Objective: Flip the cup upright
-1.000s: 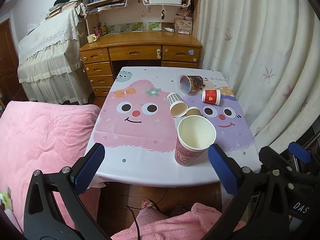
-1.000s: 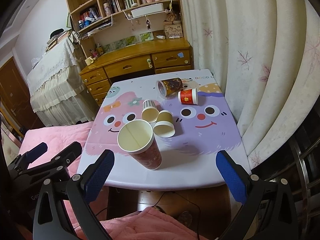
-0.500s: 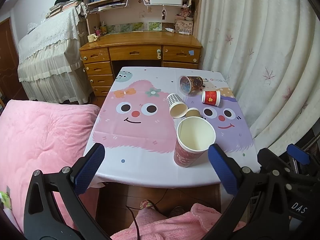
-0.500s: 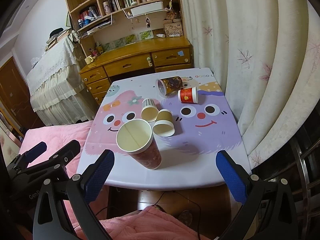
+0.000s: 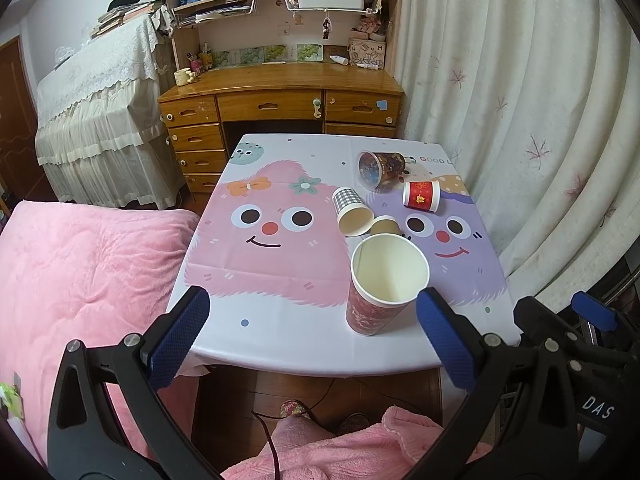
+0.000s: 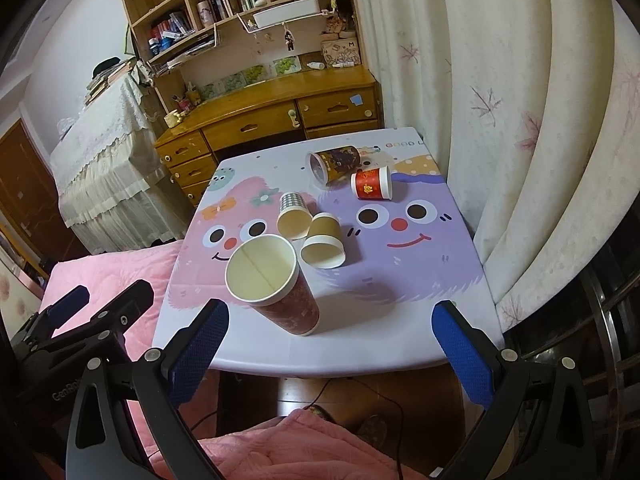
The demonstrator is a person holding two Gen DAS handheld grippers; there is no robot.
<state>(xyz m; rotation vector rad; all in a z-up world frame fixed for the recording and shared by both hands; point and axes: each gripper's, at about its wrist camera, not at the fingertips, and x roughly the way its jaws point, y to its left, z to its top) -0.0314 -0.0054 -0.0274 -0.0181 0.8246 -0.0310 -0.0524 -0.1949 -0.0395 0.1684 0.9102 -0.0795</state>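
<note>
**One cup stands, four lie on their sides**

While both grippers hang back over the near edge of the table (image 5: 280, 344), nothing is held: the left gripper (image 5: 308, 332) has its blue pads spread wide, and the right gripper (image 6: 332, 344) is spread just as wide, each empty.

The tall red paper cup (image 5: 376, 300) stands upright near the front edge, mouth up, its cream inside bare. In the right wrist view the same cup (image 6: 280, 296) sits just ahead of the left pad. Behind it four cups lie tipped: a checked cup (image 5: 350, 210) with its mouth toward the camera, a brown-sleeved cup (image 6: 324, 238) touching or nearly touching it, a small red cup (image 5: 421, 196) on its side farther back, and a dark patterned cup (image 5: 380, 166) nearest the far edge, just beside the small red one.

Judged from this, the step in hand is the pause between cups: one looks finished, and a new target has to be picked. The brown-sleeved cup looks like the closest candidate for the right gripper (the checked one lies tight against it, so a clean approach matters). The next move calls for reaching past the upright cup without knocking it, straddling a tipped cup across its wall, closing gently enough not to crush the paper, then rotating the wrist until the mouth faces up.
</note>
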